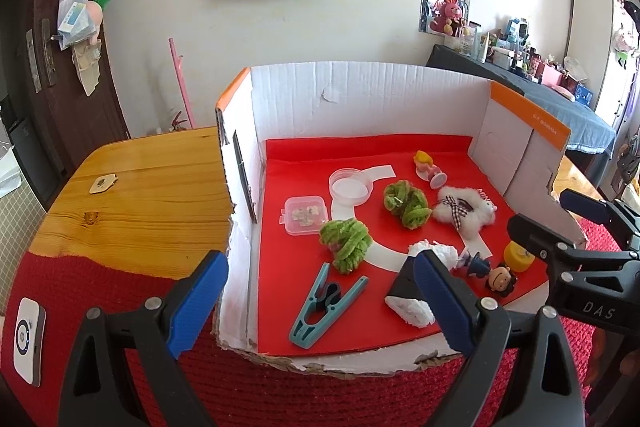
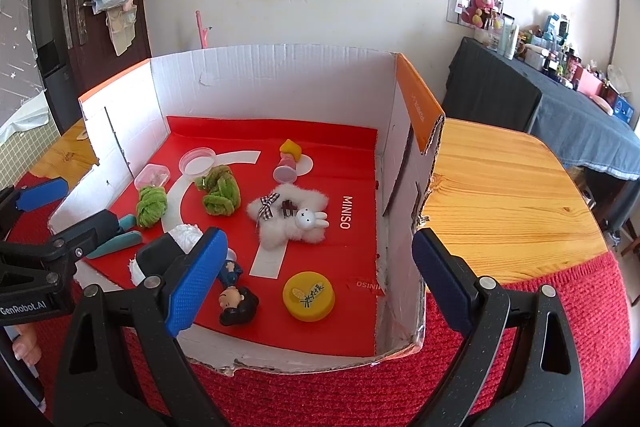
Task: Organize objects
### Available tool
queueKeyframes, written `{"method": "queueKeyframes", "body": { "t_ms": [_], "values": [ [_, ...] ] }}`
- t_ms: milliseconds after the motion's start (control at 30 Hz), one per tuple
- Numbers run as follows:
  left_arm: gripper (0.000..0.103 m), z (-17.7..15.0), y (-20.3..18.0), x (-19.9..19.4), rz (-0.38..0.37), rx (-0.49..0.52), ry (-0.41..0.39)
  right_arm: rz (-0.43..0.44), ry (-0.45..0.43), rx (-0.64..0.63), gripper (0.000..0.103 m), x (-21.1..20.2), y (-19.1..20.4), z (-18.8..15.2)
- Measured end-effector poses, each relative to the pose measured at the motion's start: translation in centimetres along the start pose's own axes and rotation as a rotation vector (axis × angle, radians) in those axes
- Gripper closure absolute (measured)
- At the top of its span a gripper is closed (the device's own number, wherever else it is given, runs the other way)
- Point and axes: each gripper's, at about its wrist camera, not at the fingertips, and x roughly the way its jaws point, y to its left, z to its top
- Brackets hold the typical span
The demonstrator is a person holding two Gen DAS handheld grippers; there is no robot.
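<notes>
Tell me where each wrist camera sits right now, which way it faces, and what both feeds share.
Left wrist: sits at the near-left corner of the white cardboard box, facing its red floor; shows the open left tool, plus the right tool entering from the right.
Right wrist: sits at the box's near-right corner, facing inward; shows the open right tool, the left tool at the left edge.
Shared: green fuzzy yarn bundle, white fluffy star plush, yellow round cap.
</notes>
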Motion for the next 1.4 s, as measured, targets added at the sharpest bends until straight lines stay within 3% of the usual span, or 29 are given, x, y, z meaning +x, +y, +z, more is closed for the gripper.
{"method": "queueKeyframes", "body": {
  "t_ms": [1400],
  "values": [
    [0.007, -0.02, 0.19, -0.07, -0.005, -0.008, 0.003, 0.003, 0.011, 0.002, 0.006, 0.05, 0.04, -0.13]
  ]
}}
